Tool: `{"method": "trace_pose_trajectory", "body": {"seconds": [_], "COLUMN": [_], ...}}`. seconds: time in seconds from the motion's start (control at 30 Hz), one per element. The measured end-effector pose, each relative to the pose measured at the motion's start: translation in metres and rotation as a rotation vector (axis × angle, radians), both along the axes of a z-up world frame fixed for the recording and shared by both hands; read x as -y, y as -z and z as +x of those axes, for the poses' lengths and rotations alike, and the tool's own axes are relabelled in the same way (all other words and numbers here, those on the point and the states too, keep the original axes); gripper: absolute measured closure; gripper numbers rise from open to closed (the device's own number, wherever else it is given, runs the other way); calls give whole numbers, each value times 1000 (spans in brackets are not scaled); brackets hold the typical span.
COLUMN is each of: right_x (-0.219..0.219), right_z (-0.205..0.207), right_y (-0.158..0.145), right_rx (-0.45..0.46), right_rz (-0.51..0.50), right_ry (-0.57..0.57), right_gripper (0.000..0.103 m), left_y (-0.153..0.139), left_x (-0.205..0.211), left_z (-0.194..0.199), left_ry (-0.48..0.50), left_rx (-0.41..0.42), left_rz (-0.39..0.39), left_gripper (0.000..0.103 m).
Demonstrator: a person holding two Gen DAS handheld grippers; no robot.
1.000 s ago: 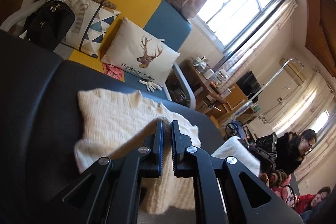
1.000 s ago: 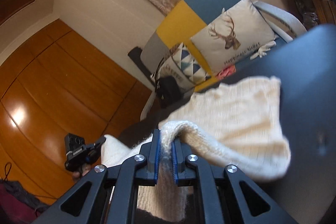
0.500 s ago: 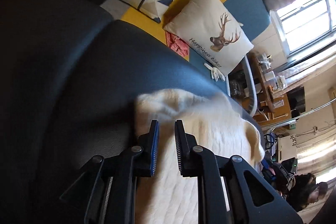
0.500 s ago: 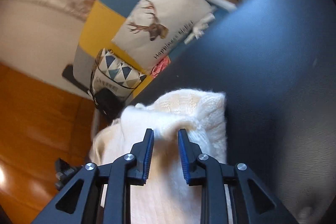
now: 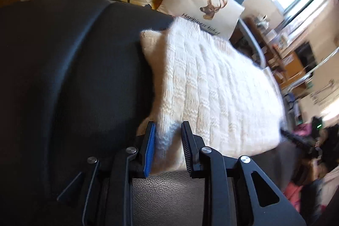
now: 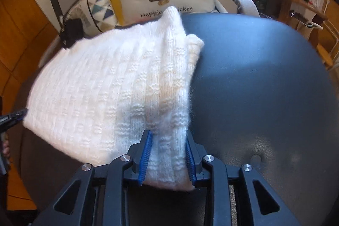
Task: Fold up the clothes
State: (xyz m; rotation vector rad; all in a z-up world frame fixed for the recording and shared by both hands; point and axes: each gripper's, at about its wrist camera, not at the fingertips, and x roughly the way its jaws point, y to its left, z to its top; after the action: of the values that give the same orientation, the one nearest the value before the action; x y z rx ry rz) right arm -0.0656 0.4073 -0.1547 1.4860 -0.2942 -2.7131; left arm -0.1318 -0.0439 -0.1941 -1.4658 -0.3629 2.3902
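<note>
1. On the dark leather surface (image 6: 264,86), the folded white knit sweater (image 5: 211,86) is laid flat; bare leather is seen on both its sides.
2. The left gripper (image 5: 168,135) is spread, straddling the near corner.
3. The right gripper (image 6: 167,145) is parted around the near edge.
</note>
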Motion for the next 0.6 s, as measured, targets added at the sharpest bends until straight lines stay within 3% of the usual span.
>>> {"method": "trace_pose_trajectory", "body": {"seconds": [0.03,0.1,0.23,0.37,0.53,0.6], "right_x": [1,4,10,14,3,-1], "right_z": [2,5,12,19,27,31], "right_y": [-3,-10,-22,-26,13,29], "right_rx": [-7,-22,-52,-62,28,64], "right_rz": [5,15,35,48,28,20], "right_ry": [-8,-23,-53,-68,-14,8], "right_gripper": [91,96,97,97,97,97], "left_y": [-1,-8,-26,-36,-1,6], "left_x": [-4,-12,-9,7,18,22], "left_z": [2,8,16,28,28,27], "left_ry": [12,44,63,66,42,18], "left_rx": [-16,-64,-147,-176,-55,-34], "left_rz": [-24,-65,-64,0,-34,-8], "left_gripper": [77,94,99,99,96,96]}}
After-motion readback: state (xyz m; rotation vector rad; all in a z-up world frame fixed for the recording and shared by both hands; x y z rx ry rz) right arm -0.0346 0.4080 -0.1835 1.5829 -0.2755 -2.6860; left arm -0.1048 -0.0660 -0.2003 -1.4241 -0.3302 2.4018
